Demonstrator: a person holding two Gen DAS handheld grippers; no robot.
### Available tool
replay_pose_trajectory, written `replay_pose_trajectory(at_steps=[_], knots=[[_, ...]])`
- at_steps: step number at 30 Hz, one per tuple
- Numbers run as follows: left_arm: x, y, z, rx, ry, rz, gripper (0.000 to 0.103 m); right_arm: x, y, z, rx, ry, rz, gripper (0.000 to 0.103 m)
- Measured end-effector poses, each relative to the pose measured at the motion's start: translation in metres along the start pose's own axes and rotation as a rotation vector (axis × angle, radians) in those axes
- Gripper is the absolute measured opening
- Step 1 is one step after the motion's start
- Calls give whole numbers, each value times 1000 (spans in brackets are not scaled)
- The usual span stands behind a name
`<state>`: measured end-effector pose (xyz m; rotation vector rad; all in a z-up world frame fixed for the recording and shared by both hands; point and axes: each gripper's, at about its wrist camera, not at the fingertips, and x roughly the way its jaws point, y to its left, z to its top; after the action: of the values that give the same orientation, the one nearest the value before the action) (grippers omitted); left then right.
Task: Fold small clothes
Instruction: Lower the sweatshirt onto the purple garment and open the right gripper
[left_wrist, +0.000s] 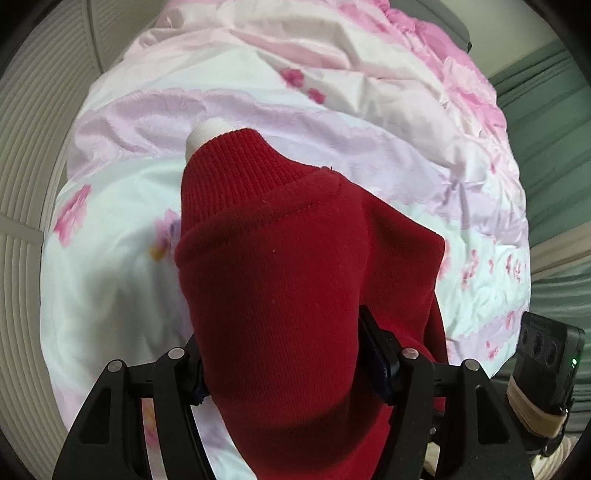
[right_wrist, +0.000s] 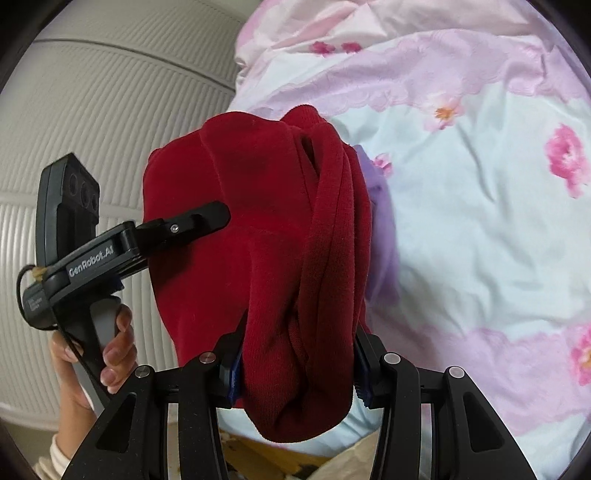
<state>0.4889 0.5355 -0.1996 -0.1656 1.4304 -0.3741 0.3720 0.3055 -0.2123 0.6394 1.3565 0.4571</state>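
Garment: red knit top (left_wrist: 288, 280), held aloft over the floral quilt (left_wrist: 122, 206) of a bed.
Left claw (left_wrist: 291, 365): clamped on one bunched edge.
Right claw (right_wrist: 295, 365): clamped on gathered folds.
Step, judged: spread both claws apart to tension the cloth before lowering flat.
Left view only: ribbed cuff with white lining (left_wrist: 208, 134).
Right view only: person's hand (right_wrist: 110, 354) on the left handle.

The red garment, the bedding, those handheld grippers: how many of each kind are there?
Red garment: 1
Floral bedspread: 1
Handheld grippers: 2, left gripper and right gripper, both with fingers shut on the garment
Total: 4
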Motion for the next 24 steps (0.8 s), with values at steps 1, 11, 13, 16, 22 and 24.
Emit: replay_pose_trajectory(at_steps=[1,11,13,16,22,24], knots=[[5,5,5,7,6,-1,66,7,3,3,5,0,-4,47],[41,27,20,36,14,50,76,52,-10,18,100,-4,-30,52],[30,24,20,59,-8,102,76,49,-18,8,117,-12,-26,64],[-5,15,14,120,-126,233,77,73,-10,27,96,-25,-66,76],[-47,-5,-37,208,-223,340,82,70,4,29,31,-23,-92,76],[-42,-9,-56,206,-221,358,82,62,11,30,-3,-37,-106,76]])
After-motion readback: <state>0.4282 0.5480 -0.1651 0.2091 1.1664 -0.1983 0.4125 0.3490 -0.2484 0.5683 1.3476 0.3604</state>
